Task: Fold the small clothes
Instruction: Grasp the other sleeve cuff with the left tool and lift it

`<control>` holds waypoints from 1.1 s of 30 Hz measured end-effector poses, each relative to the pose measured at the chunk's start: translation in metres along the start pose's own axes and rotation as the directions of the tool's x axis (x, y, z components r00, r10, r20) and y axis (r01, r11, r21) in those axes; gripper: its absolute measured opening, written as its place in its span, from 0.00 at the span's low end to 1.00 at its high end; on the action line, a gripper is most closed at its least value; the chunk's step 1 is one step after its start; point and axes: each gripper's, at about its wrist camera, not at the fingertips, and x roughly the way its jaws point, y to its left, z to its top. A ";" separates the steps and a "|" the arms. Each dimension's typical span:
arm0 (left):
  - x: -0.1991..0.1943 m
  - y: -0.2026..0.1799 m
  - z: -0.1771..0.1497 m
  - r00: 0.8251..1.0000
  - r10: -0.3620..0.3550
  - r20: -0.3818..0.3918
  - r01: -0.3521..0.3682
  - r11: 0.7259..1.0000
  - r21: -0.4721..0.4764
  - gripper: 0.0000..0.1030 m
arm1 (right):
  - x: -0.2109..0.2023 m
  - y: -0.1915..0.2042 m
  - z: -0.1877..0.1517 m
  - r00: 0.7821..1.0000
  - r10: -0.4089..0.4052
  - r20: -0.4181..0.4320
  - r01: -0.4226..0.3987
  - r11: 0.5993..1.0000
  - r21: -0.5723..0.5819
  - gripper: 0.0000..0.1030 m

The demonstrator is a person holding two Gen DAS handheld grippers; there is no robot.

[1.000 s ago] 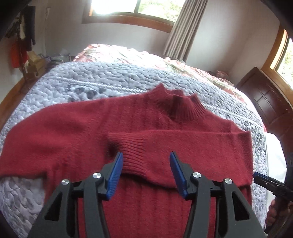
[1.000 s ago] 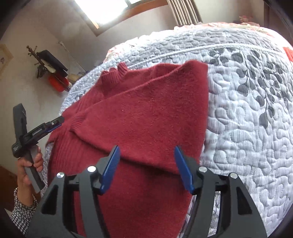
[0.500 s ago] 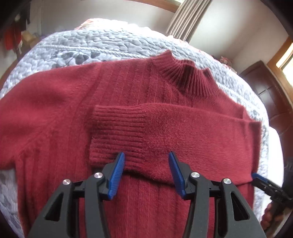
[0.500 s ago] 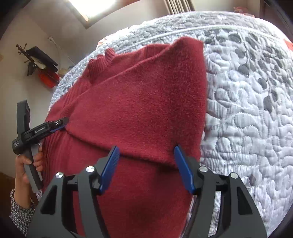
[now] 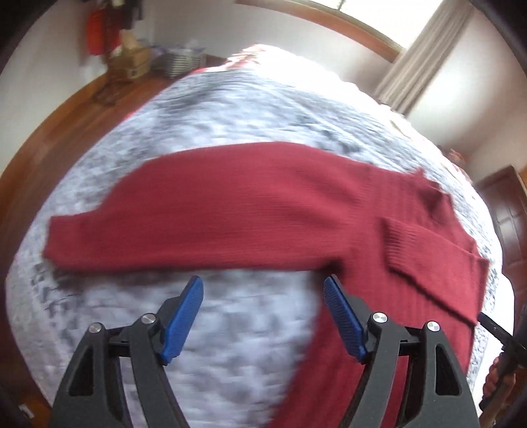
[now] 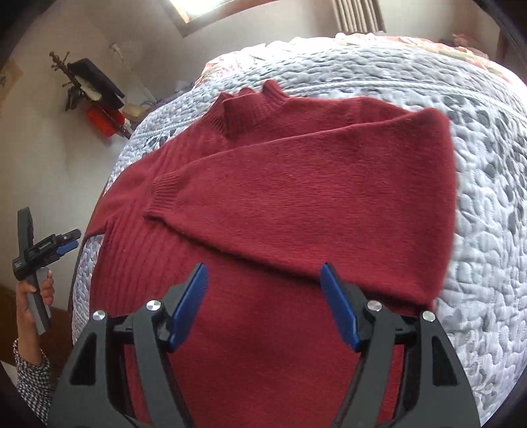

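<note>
The red sweater lies flat on the quilted bed, one sleeve already folded across its chest. It's soft ribbed knit, so I'd guess light and floppy. Grab the outstretched sleeve by its cuff. Both the left hand-held gripper and the right hand-held gripper are spread wide, holding nothing.

A bed covered by a grey-and-white quilt with a leaf pattern fills both views. Beyond its far edge, a wood-framed window with a beige curtain. Left of the bed, a coat rack with dark items, a red box below it, and a wooden floor. Right of the bed, a dark wooden door.
</note>
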 end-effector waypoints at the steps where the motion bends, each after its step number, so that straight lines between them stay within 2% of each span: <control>1: -0.001 0.018 0.000 1.000 0.009 -0.007 -0.009 1.000 -0.026 0.74 | 0.005 0.007 0.001 1.000 0.001 -0.007 -0.001 1.000 -0.010 0.68; 3: -0.001 0.056 -0.004 1.000 0.002 -0.031 -0.005 0.996 -0.094 0.74 | 0.014 0.021 0.003 1.000 0.010 -0.019 -0.010 1.000 -0.024 0.69; 5: 0.001 0.091 -0.006 0.998 -0.046 -0.049 0.036 0.982 -0.186 0.74 | 0.024 0.033 0.004 0.999 0.017 -0.032 -0.018 0.999 -0.036 0.70; 7: 0.004 0.120 -0.006 0.993 -0.108 -0.044 0.092 0.957 -0.276 0.74 | 0.032 0.043 0.004 0.999 0.018 -0.047 -0.020 0.999 -0.049 0.70; 13: 0.030 0.196 -0.011 0.974 -0.224 -0.035 0.173 0.837 -0.519 0.73 | 0.046 0.060 0.003 0.998 -0.010 -0.069 0.005 0.997 -0.071 0.71; 17: 0.051 0.229 -0.015 0.965 -0.264 -0.010 0.202 0.761 -0.617 0.71 | 0.050 0.060 0.005 0.997 -0.026 -0.071 0.022 0.998 -0.065 0.71; 20: 0.063 0.245 -0.013 0.962 -0.270 0.031 0.223 0.718 -0.660 0.70 | 0.051 0.059 0.004 0.997 -0.041 -0.072 0.036 0.997 -0.067 0.71; 24: 0.073 0.259 -0.006 0.964 -0.257 0.066 0.231 0.696 -0.680 0.65 | 0.056 0.055 0.003 0.995 -0.051 -0.082 0.046 0.997 -0.064 0.71; 27: 0.078 0.266 -0.001 0.973 -0.220 0.073 0.209 0.698 -0.684 0.52 | 0.059 0.052 0.002 0.996 -0.044 -0.083 0.039 0.998 -0.056 0.72; 32: 0.085 0.277 -0.001 0.979 -0.180 0.094 0.194 0.694 -0.693 0.15 | 0.059 0.051 -0.001 0.996 -0.042 -0.079 0.037 0.997 -0.063 0.72; 33: 0.084 0.277 -0.002 0.980 -0.170 0.104 0.194 0.694 -0.693 0.12 | 0.058 0.051 -0.002 0.996 -0.043 -0.079 0.038 0.997 -0.066 0.72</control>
